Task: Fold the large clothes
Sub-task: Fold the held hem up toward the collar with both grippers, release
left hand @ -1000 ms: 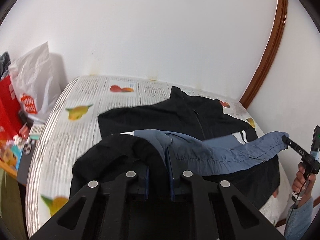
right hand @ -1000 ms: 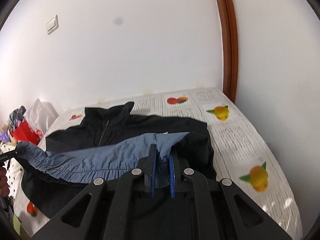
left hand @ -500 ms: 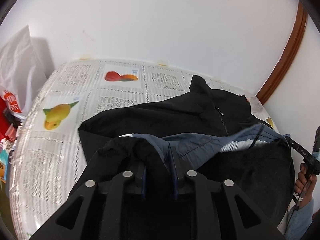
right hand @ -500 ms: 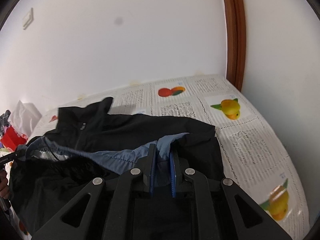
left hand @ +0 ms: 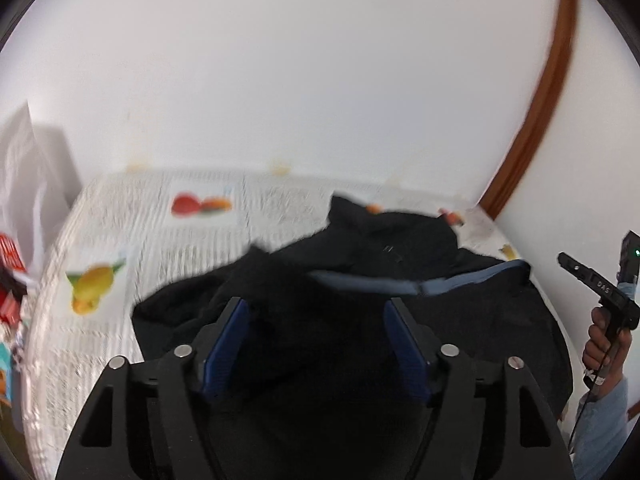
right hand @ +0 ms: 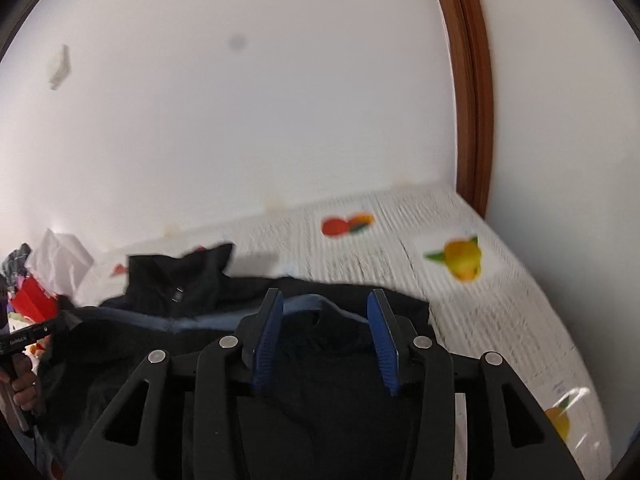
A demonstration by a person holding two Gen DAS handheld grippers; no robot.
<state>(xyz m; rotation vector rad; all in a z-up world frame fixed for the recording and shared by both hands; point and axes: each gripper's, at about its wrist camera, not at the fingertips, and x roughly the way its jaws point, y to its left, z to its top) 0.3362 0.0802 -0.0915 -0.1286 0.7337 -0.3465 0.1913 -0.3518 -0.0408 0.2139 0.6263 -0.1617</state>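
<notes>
Now the black jacket (left hand: 360, 320) lies spread on the bed (left hand: 120, 264), its lower part folded up over the body so that a strip of blue-grey lining (left hand: 384, 286) shows along the fold. Its collar (right hand: 188, 264) points toward the far wall, so the long axis runs from the grippers away to the wall.

Dark cloth lies under and between the fingers of the left gripper (left hand: 316, 316), whose jaws are opening; the blue pads (left hand: 224, 344) stand well apart and press on nothing. Likewise the right gripper (right hand: 324, 312) is opening over the folded edge, its pads clear of the cloth between them.

At the bed's left end a white plastic bag (left hand: 24, 184) and a red bag (right hand: 32, 300) stand; their contents cannot be made out. A brown door frame (right hand: 472, 120) rises at the bed's right corner.
</notes>
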